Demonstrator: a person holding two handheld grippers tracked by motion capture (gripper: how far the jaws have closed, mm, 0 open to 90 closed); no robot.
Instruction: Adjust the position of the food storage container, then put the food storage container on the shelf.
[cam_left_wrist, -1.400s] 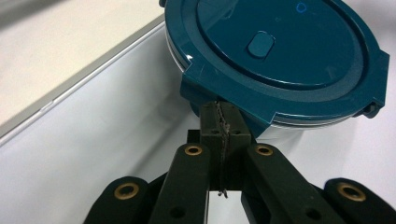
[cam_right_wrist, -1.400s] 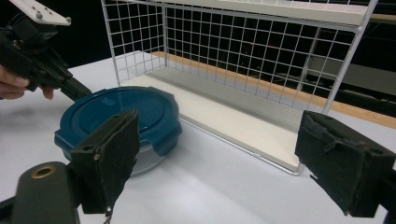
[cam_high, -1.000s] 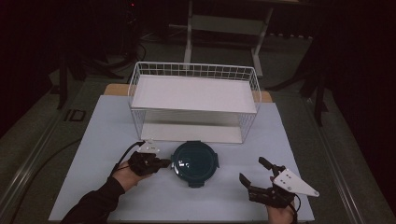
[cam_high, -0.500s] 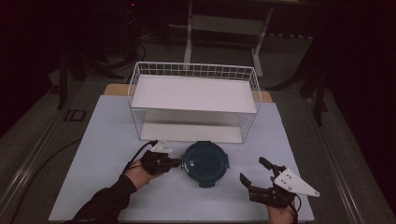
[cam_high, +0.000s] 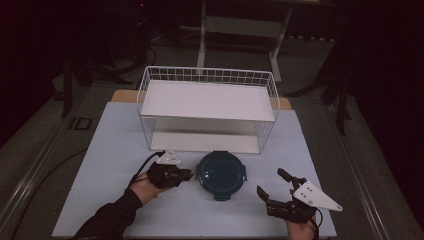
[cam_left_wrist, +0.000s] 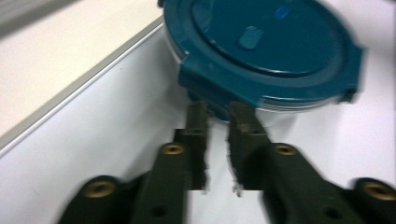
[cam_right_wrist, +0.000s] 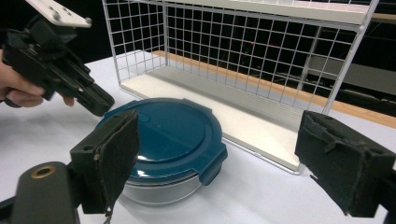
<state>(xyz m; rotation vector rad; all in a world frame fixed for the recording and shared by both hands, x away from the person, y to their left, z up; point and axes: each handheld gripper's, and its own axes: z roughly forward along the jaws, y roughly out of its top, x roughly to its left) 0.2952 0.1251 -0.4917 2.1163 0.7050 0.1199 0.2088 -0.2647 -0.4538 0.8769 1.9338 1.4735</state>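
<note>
A dim room, seen from above: a pale blue-white desk (cam_high: 115, 150) with a white wire shelf rack (cam_high: 207, 107) standing toward its far edge. Just in front of the rack, near the middle of the desk, sits a round container with a dark teal clip-on lid (cam_high: 220, 172), its clear base showing under the lid in the right gripper view.

The left gripper (cam_high: 186, 175), held in a hand with a dark sleeve, lies level just left of the container, pointing at its left rim. In the left gripper view its two black jaws stand a narrow gap apart, tips at one of the lid's side clips (cam_left_wrist: 212, 88) — nothing is clamped between them. These jaws have just been opening from fully closed, and whether the tips touch the clip cannot be told.

The right gripper (cam_high: 272, 187) rests near the desk's near right corner, well apart from the container — its jaws spread wide and empty, padded faces framing the container in its own view
</note>
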